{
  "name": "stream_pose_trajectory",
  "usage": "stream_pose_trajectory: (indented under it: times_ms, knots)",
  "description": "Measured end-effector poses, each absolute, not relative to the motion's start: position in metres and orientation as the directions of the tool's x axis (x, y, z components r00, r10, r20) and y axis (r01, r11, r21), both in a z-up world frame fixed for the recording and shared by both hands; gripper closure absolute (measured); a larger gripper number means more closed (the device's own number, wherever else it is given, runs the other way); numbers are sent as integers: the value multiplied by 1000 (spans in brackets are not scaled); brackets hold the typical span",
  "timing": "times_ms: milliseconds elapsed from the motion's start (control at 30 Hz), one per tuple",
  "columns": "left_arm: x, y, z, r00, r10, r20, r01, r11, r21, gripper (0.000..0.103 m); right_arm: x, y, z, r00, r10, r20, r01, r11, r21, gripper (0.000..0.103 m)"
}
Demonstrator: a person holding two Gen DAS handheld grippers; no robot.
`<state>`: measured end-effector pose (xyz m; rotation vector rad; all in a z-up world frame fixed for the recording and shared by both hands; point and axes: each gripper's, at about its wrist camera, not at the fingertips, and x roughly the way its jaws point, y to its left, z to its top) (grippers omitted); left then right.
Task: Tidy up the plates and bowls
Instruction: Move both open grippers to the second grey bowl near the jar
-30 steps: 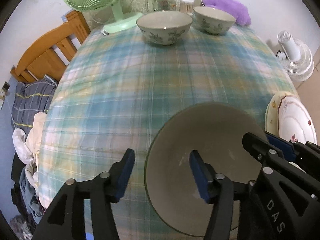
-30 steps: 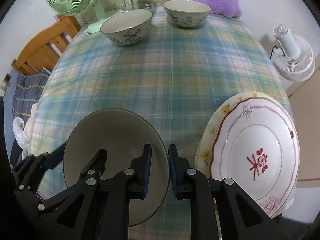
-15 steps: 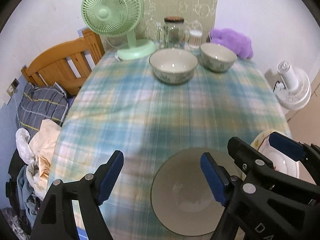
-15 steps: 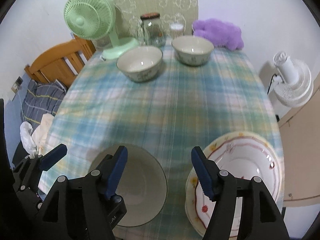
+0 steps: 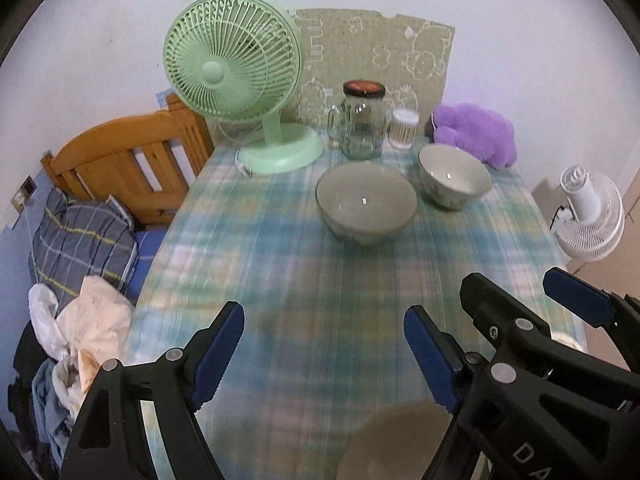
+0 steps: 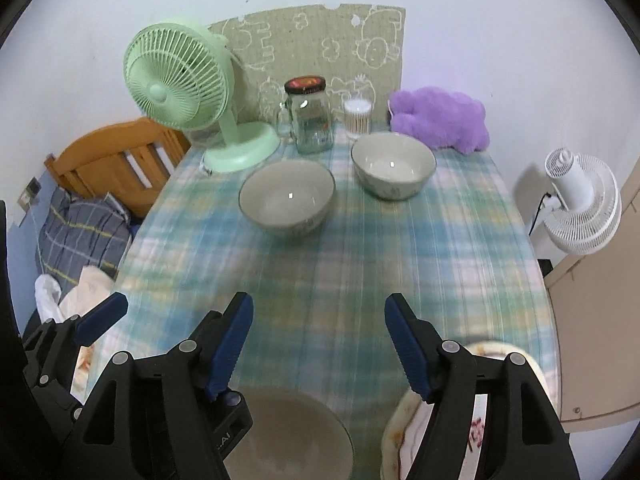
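Both grippers had just let go and lifted. Left gripper (image 5: 324, 348) was opening, right gripper (image 6: 318, 346) spread; nothing sat between either. The plain grey ceramic bowl (image 6: 288, 436) sat released on the near tabletop (image 6: 400, 248), left of the floral plates (image 6: 400, 432); two patterned bowls (image 6: 286, 198) waited far.

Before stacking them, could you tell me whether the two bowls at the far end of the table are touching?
Apart. The right wrist view shows plaid tablecloth between the left bowl and the right bowl.
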<state>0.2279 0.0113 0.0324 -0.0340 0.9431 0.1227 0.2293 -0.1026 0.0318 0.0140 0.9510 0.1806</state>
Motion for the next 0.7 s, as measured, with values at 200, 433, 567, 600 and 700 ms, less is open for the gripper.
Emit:
stream_pose_trajectory:
  times_ms: [200, 433, 567, 600, 700]
  knots:
    - [263, 23, 31, 607, 92, -789, -100, 994, 39, 20, 263, -89, 33, 596, 148, -789, -125, 988, 91, 31]
    - [306, 37, 19, 615, 78, -785, -74, 996, 40, 22, 303, -74, 25, 611, 122, -782, -97, 992, 80, 31]
    - [329, 41, 10, 615, 68, -785, -57, 997, 42, 23, 326, -68, 16, 615, 107, -781, -69, 994, 82, 31]
    - [334, 41, 8, 616, 67, -785, -54, 998, 43, 23, 333, -67, 14, 617, 104, -780, -66, 995, 81, 31]
    - [351, 43, 1, 616, 62, -785, -51, 998, 39, 23, 349, -64, 8, 622, 92, -778, -51, 996, 77, 31]
